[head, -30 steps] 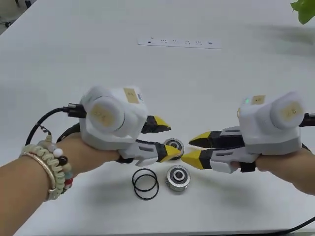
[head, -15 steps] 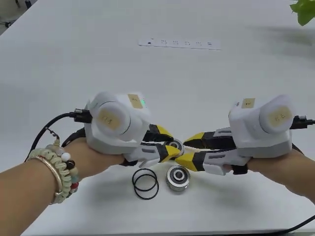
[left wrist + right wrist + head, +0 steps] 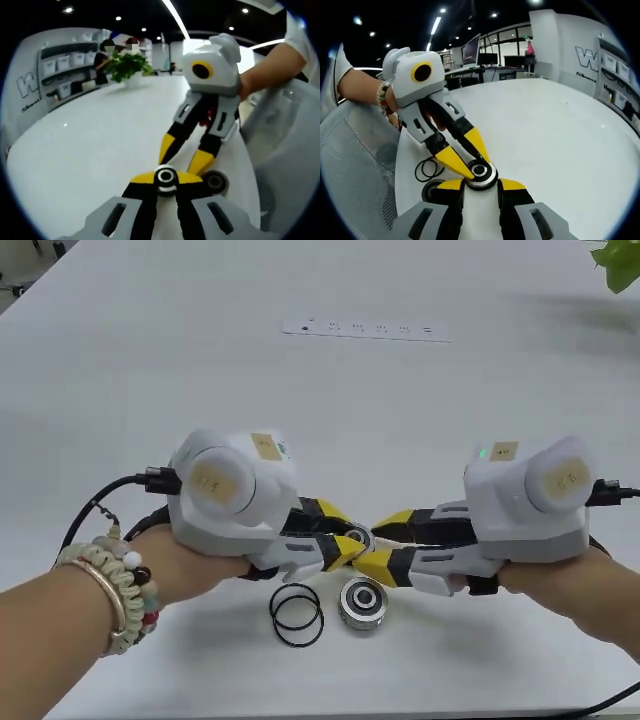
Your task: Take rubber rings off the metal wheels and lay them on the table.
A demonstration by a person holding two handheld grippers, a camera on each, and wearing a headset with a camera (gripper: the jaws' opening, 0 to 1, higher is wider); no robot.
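In the head view my left gripper is shut on a small metal wheel with a pale rubber ring around it, held just above the white table. My right gripper faces it from the right, open, its yellow tips right at the wheel. The left gripper view has the held wheel between my own tips. In the right gripper view, the wheel sits just ahead of my open jaws. A second wheel lies flat on the table, beside two black rubber rings.
A white power strip lies far back on the table. Green plant leaves hang at the back right corner. Black cables trail from the left gripper. The table's front edge runs close below the rings.
Both grippers have closed in on each other. The left gripper's jaws, open around the wheel a second ago, have shut on it. The right gripper has slid left up to it.
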